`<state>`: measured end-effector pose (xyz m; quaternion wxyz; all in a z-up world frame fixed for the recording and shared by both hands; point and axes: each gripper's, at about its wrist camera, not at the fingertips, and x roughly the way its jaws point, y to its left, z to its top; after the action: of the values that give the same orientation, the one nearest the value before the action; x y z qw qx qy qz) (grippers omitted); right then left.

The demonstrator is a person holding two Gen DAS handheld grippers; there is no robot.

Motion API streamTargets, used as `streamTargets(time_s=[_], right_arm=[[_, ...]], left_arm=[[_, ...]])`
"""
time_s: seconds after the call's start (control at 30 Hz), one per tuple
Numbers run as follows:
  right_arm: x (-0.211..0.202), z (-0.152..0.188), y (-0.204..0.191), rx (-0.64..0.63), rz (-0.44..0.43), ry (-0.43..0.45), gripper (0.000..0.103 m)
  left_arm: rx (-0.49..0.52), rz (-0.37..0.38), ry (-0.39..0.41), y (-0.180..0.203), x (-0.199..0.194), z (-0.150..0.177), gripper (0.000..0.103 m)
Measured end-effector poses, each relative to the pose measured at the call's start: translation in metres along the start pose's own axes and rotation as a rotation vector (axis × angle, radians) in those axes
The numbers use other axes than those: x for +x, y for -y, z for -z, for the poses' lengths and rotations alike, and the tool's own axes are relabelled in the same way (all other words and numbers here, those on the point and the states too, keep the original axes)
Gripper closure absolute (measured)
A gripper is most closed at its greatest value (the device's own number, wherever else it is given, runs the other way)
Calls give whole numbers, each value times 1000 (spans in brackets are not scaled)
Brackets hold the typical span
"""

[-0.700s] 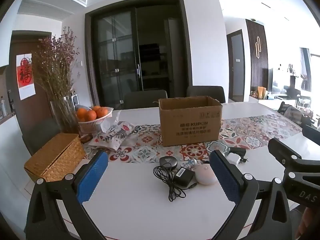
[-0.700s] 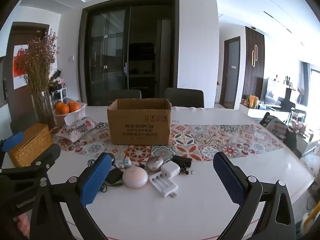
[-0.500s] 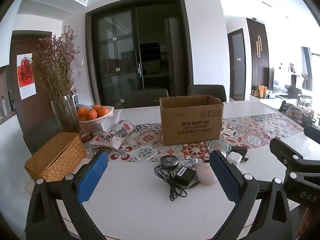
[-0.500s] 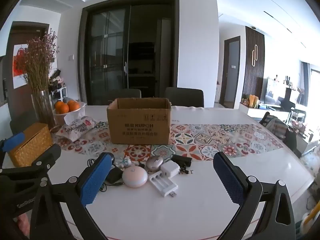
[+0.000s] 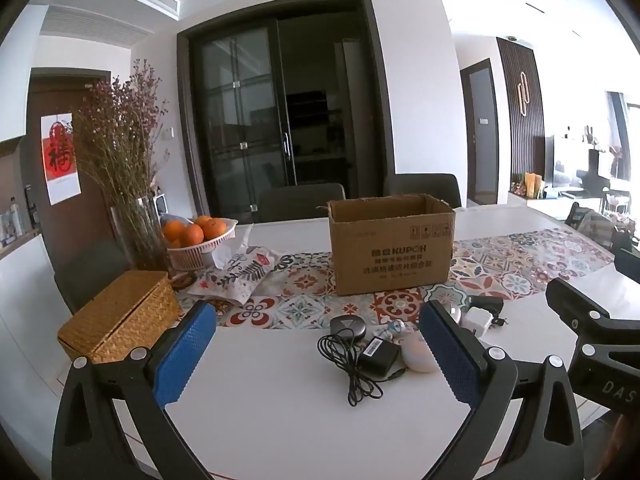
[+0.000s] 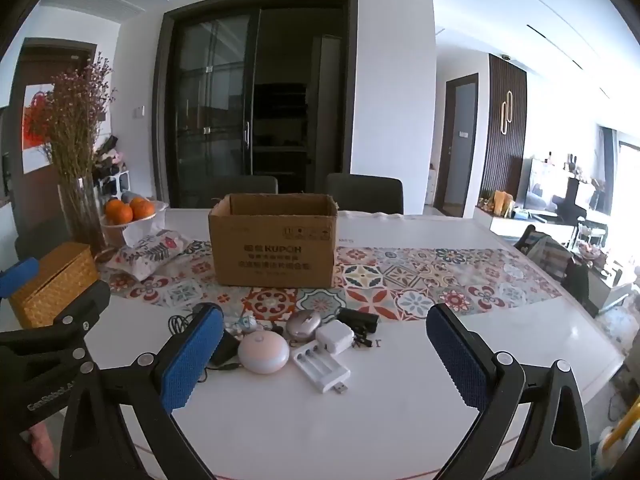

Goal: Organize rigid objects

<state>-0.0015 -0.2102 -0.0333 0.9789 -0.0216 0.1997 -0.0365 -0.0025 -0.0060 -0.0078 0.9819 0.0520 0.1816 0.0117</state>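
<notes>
Both claws are spread wide and hold nothing: the left gripper (image 5: 316, 354) and the right gripper (image 6: 320, 344) hang above the white table (image 6: 360, 420). The little things lie in a bunch on the table in front of the open cardboard box (image 6: 274, 240): a round white gadget (image 6: 263, 351), a white battery charger (image 6: 320, 368), a white plug (image 6: 334, 337), a silver mouse (image 6: 305, 323) and a black adapter (image 5: 378, 359) with its cord (image 5: 348, 364). The box stands on the flowery table runner (image 6: 400, 284).

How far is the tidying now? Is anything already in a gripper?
Nothing looks done. The left gripper and right gripper are open and empty. The adapter with cable, round white device, battery charger and white plug lie before the cardboard box.
</notes>
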Motion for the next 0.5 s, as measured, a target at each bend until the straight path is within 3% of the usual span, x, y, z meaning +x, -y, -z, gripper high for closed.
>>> streamTargets(time_s=[0.5], right_arm=[[1,0,2,-3,2,1,0]], left_arm=[[3,-1,2,-5,0,-4,0]])
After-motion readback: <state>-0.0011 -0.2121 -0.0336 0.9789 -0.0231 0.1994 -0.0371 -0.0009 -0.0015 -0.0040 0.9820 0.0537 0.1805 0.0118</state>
